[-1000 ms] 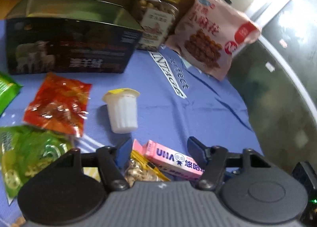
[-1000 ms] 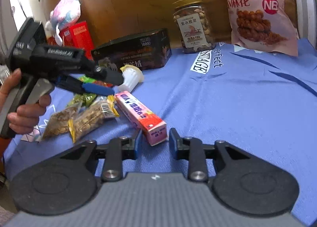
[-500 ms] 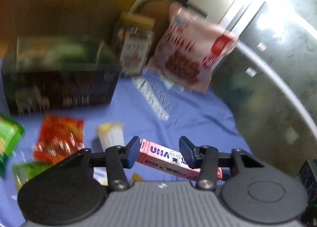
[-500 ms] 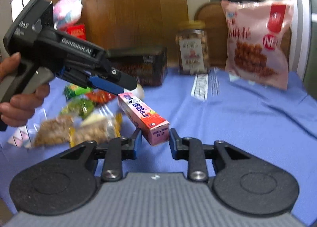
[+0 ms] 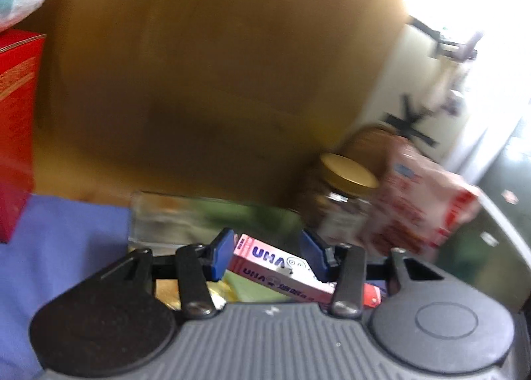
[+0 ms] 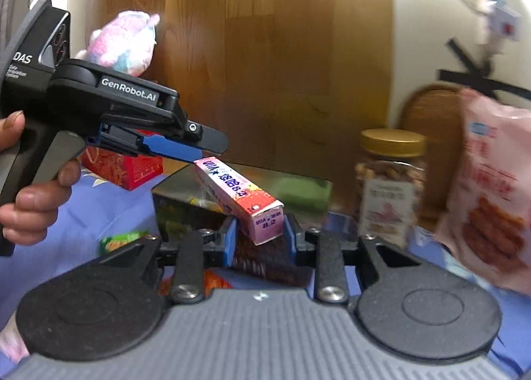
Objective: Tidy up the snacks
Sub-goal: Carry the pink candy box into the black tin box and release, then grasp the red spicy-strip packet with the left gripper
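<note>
A long pink candy box (image 5: 275, 263) (image 6: 239, 195) is held off the blue tablecloth at both ends. My left gripper (image 5: 270, 257) is shut on its far end; it also shows from the side in the right wrist view (image 6: 179, 150). My right gripper (image 6: 260, 240) is shut on the near end, which carries a printed label. The box hangs above a dark tin box (image 6: 186, 214) (image 5: 172, 217).
A nut jar with a gold lid (image 6: 390, 184) (image 5: 345, 194) and a pink snack bag (image 6: 491, 200) (image 5: 421, 204) stand at the back right. A red box (image 5: 16, 127) (image 6: 126, 167) and a plush toy (image 6: 124, 43) are at the left. Small snack packets (image 6: 122, 238) lie on the cloth.
Both grippers have lifted the pink box up off the table and carried it higher, over the dark tin. The views have tilted upward toward the wooden board.
</note>
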Available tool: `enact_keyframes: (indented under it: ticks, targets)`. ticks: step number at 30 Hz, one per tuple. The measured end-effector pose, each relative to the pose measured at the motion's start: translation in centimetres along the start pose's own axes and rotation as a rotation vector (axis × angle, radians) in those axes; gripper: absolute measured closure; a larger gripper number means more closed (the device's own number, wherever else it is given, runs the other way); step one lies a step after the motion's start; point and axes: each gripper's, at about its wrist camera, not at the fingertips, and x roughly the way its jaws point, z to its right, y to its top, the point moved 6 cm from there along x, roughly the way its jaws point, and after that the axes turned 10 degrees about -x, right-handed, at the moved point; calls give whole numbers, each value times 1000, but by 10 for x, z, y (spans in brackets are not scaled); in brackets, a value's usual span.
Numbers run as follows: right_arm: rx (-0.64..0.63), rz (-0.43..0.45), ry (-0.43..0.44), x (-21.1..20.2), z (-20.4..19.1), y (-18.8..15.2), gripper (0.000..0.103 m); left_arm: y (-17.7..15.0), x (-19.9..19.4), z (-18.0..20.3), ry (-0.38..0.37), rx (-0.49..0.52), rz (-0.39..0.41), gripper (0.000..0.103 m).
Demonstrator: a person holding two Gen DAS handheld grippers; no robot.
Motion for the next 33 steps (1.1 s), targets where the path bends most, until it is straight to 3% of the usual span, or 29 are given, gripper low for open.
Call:
enact_keyframes:
  ticks: [3, 5, 7, 9, 13, 17, 21, 30, 33]
  targets:
    - [-19, -9, -5, 33, -6, 6, 69, 5, 12, -18, 18, -41, -8, 53]
    - [1, -29, -26, 46, -5, 6, 68, 7, 5, -27, -14, -53, 24, 48]
    - [88, -1, -47, 45, 8, 5, 56, 10, -8, -39, 29, -42, 109, 42]
    - [211, 32, -47, 39, 26, 2, 51, 11, -13, -50, 81, -45, 154, 41]
    - [417, 6, -57, 43, 58, -11, 50, -1, 0, -65, 145, -70, 84, 39]
    - [550, -92, 17, 65, 61, -29, 44, -24, 19, -67, 161, -62, -17, 38]
    - [529, -112, 1, 61, 49, -33, 41, -33, 17, -59, 201, -10, -14, 38]
    - [529, -83, 34, 24, 34, -43, 38, -35, 5, -65, 177, -33, -29, 34]
    - [496, -51, -6, 11, 37, -41, 37, -34, -13, -71, 170, -71, 1, 34]
